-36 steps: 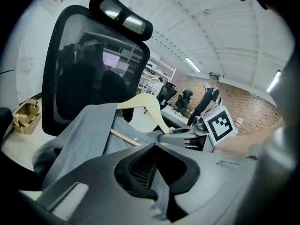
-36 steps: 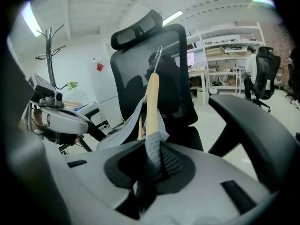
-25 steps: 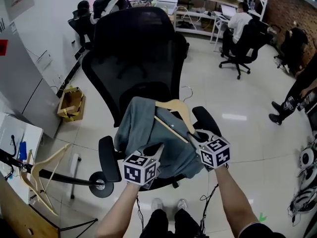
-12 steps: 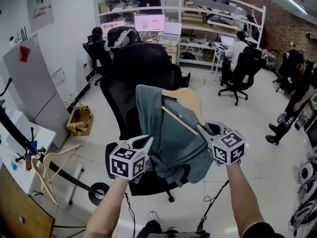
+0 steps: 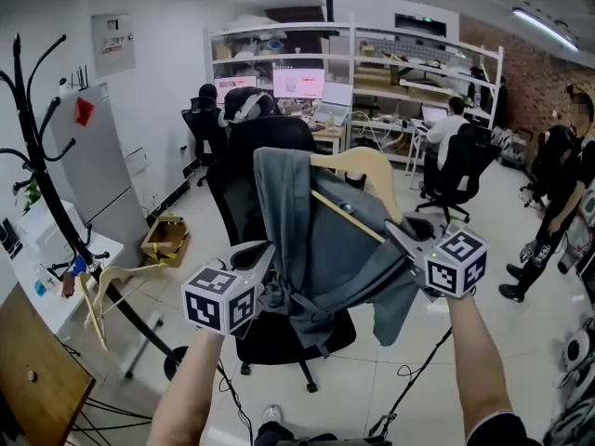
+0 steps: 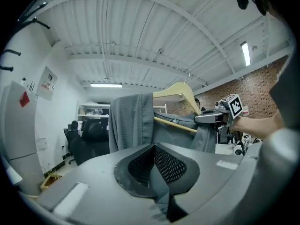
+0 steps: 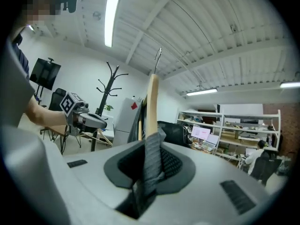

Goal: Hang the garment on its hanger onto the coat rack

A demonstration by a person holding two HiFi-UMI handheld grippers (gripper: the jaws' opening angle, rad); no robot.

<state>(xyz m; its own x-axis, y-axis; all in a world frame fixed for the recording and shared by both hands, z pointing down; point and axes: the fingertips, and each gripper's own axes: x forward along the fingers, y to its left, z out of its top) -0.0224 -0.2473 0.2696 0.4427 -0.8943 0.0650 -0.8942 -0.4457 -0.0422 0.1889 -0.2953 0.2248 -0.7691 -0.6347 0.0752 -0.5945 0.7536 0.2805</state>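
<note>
Both left gripper [image 5: 258, 253] and right gripper [image 5: 398, 232] clamping grey garment [image 5: 316, 240] on hanger [image 5: 368, 169], coat rack [image 5: 42, 156], tiled office floor [image 5: 353, 379].

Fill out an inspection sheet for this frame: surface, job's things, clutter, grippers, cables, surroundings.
surface: no worktop in use; pale tiled floor.
job's things: grey garment draped on wooden hanger, held up in the air; black coat rack at the left, apart from it.
clutter: spare wooden hanger by the rack's lower part; cardboard box on the floor.
grippers: left gripper shut on the garment's fabric; right gripper shut on fabric at the hanger's end.
cables: black cable trailing below the right arm.
surroundings: black office chair behind the garment; shelving and a seated person beyond.
</note>
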